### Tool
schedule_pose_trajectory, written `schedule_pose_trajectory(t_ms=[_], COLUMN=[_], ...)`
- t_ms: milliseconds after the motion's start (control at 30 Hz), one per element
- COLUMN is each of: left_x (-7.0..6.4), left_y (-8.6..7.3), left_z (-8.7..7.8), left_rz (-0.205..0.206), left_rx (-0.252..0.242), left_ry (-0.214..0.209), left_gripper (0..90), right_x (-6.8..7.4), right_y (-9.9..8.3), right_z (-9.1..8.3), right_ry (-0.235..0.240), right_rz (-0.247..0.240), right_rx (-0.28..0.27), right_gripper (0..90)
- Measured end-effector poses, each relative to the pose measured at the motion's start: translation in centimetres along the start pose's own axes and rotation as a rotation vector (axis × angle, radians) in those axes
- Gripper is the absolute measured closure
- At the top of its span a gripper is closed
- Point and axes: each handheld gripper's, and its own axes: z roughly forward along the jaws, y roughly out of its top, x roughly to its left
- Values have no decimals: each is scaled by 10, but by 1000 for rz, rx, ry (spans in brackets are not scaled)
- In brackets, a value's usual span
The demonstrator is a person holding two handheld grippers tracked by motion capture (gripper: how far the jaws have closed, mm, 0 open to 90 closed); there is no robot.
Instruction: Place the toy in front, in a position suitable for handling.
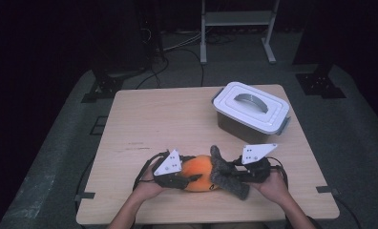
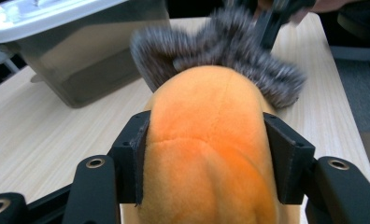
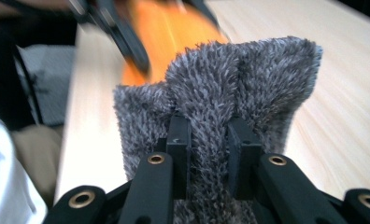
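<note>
A: Where is the plush toy found, and how is it held?

B: It is seen at the lower centre of the frame, on the table. Its orange body is clamped between the jaws of the left gripper. Its grey furry part is pinched tightly by the jaws of the right gripper. A two-ended hold is judged to be meant for steadying or lifting it.

A: What else is noted nearby?

B: A lidded grey box is recorded at the upper right, well apart. The lid is shut; nothing is seen between toy and box.
</note>
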Motion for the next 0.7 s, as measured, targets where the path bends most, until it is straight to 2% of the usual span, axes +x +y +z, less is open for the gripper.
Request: schedule_pose_trajectory(t_ms=[33,100,233,400,467,567,633,700], left_x=[1,2,-1,-2,-3,-1,1,4], left_y=[-2,-4,-3,1,1,-2,-7,-10], left_z=[0,-1,1,4,5,10,12,9], left_rz=[-6,-12,-11,-37,-48,-57,-58,-65], left_rx=[-4,-14,-34,-92,-117,-92,-55,-49], left_ry=[-3,-16,-35,-16,-7,-23,-45,-61], left_gripper=[408,407,413,426,423,410,399,391], right_x=[-3,-5,1,7,4,1,0,-1], right_y=[-4,-5,8,14,14,12,9,6], right_z=[0,-2,-4,-8,-14,-15,-9,-4], right_ry=[3,6,27,5,-1,-1,4,14], right_rz=[18,30,6,-22,-8,8,11,11], right_rx=[10,-7,-96,-111,-143,-140,-105,-80], right_gripper=[732,732,732,732,732,731,730,728])
